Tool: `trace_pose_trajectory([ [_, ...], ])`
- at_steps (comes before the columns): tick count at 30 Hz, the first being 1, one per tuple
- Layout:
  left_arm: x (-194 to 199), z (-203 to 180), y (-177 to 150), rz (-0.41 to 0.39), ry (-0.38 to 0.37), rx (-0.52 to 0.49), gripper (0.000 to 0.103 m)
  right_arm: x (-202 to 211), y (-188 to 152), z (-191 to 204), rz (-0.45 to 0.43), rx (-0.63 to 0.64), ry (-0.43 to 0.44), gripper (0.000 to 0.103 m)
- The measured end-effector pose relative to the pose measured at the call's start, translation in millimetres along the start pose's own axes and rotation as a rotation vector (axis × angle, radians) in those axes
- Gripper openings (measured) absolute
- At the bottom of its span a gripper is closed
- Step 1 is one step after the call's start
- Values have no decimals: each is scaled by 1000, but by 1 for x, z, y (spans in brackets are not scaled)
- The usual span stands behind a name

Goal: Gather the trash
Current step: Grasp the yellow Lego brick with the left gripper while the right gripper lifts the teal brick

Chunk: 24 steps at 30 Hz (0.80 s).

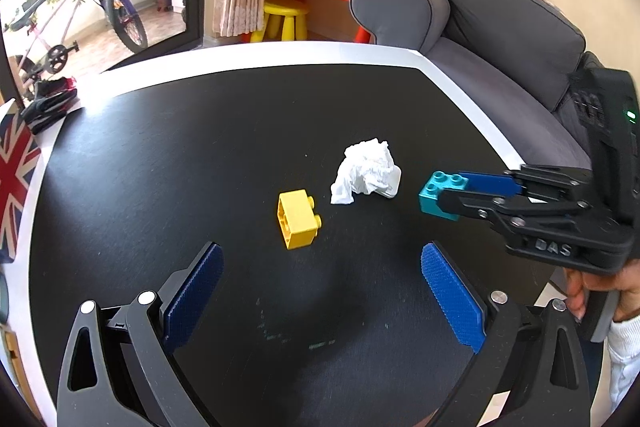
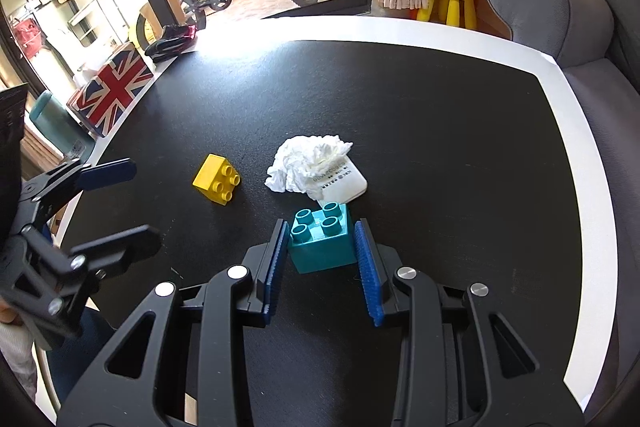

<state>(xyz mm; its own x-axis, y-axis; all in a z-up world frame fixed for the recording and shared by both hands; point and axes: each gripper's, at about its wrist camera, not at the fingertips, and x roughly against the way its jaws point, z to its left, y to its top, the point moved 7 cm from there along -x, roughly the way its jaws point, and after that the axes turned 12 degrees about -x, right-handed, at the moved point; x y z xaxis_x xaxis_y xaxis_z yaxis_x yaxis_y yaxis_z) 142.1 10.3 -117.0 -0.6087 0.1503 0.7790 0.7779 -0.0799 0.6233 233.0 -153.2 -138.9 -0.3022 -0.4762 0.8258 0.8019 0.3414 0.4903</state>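
Observation:
A crumpled white tissue (image 1: 366, 173) lies mid-table; in the right wrist view (image 2: 308, 163) it partly covers a flat white packet (image 2: 344, 183). A yellow brick (image 1: 298, 219) lies on its side left of it, also in the right wrist view (image 2: 217, 179). My right gripper (image 2: 322, 241) is shut on a teal brick (image 2: 322, 241), just in front of the packet; it shows in the left wrist view (image 1: 436, 201) too. My left gripper (image 1: 322, 277) is open and empty, hovering near the yellow brick; it appears at the left of the right wrist view (image 2: 132, 205).
The black table has a white border (image 2: 576, 131). A Union Jack box (image 2: 114, 87) and dark gloves (image 2: 172, 41) sit at its far left edge. A grey sofa (image 1: 500, 39) stands on the right. A yellow stool (image 1: 286, 19) and a bicycle (image 1: 116, 7) are beyond.

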Motion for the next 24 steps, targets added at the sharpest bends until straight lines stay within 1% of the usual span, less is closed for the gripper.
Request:
trace_pose_trajectory([
  [5,-14,3,6,28,18,10,95,6,-1,-9,-7,-9,2,34],
  [12,-32,12,12,57,72,35,95,9,-1,-17,-11,-14,5,34],
  [14,-37,15,13,62,85,41,94,9,-1,-19,-12,-15,5,34],
  [15,-39,15,12,62,88,42,91,10,-1,-21,-12,-16,6,34],
  [16,-42,16,12,67,91,43,82,10,0,-22,-13,-17,7,34],
  [17,-44,16,11,75,94,44,76,11,0,-22,-13,-17,8,34],
  [18,-47,17,10,82,94,46,73,11,0,-22,-14,-17,9,34],
  [19,-49,17,9,88,93,48,66,11,0,-22,-14,-17,10,34],
  [20,-51,18,8,92,94,49,53,11,1,-22,-15,-17,12,34],
  [21,-53,18,6,99,95,50,48,11,1,-23,-16,-17,13,34],
  [22,-53,19,5,103,95,52,42,11,1,-23,-17,-17,15,34],
  [23,-54,20,3,105,92,53,31,11,1,-22,-18,-18,16,34],
  [24,-54,19,3,108,92,50,27,11,1,-22,-20,-19,18,34],
])
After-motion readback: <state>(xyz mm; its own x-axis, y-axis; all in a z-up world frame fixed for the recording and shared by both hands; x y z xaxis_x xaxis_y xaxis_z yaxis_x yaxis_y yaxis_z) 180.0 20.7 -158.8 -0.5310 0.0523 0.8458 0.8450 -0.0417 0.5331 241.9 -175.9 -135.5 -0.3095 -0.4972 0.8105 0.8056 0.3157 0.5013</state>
